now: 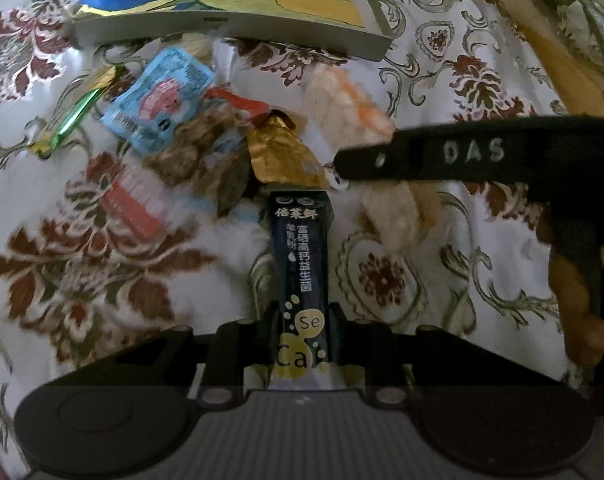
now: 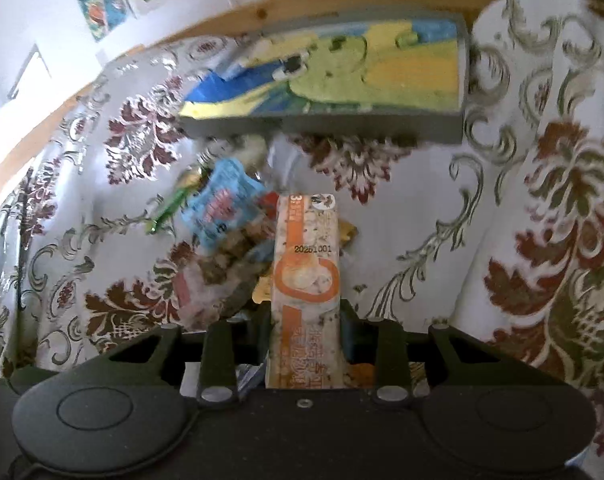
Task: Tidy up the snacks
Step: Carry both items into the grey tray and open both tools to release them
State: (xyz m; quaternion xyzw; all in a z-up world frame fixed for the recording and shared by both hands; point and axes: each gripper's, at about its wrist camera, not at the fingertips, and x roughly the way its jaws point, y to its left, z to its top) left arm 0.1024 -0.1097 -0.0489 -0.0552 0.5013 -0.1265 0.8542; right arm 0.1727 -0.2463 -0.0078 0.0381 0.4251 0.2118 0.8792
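My left gripper point(image 1: 301, 320) is shut on a dark blue stick sachet point(image 1: 299, 256) with Chinese print and "Se" and "Ca" circles, held lengthwise above the cloth. My right gripper point(image 2: 305, 312) is shut on an orange and white snack bar point(image 2: 306, 264) stamped 20251001. In the left wrist view the right gripper's black finger marked "DAS" point(image 1: 474, 152) reaches in from the right. A pile of snacks lies beyond both: a light blue packet point(image 1: 157, 100) point(image 2: 221, 208), a gold wrapper point(image 1: 277, 152), a green stick point(image 1: 73, 116) point(image 2: 169, 208). A shallow grey tray point(image 1: 229, 28) point(image 2: 322, 124) with a cartoon drawing stands behind the pile.
A white tablecloth point(image 1: 442, 80) point(image 2: 422, 208) with red and green floral print covers the surface. Twisted yellow snacks point(image 1: 574, 292) lie at the right of the left wrist view. A wooden edge point(image 2: 261, 8) and a wall with pictures point(image 2: 101, 4) run behind the tray.
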